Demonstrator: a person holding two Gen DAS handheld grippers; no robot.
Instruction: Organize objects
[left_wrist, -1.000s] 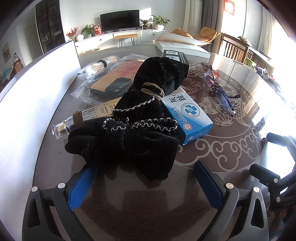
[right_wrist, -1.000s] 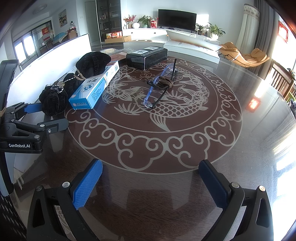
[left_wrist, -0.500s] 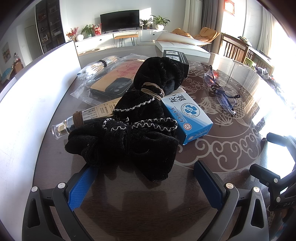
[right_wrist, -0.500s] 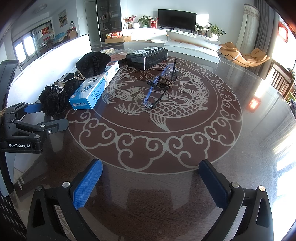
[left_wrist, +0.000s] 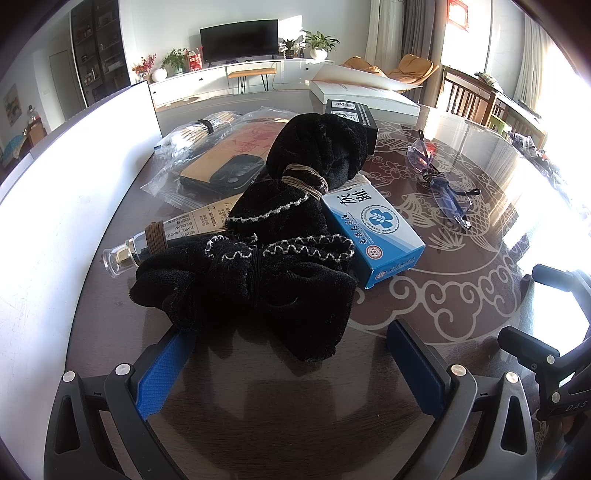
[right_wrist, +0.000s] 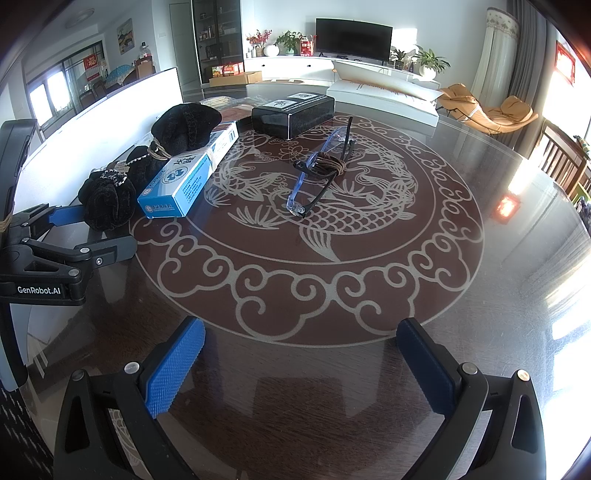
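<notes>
The clear-capped cream tube (left_wrist: 173, 236) is covered along its far end by the black fuzzy tied cloth bundle (left_wrist: 266, 266). The near left corner of the blue-and-white cardboard box (left_wrist: 373, 236) is hidden under the same bundle. The glossy black rectangular box (left_wrist: 351, 112) is largely masked by the bundle's top in the left wrist view. Small print on the blue-and-white box cannot be read. The right gripper (left_wrist: 554, 362) is cut off by the frame edge there.
</notes>
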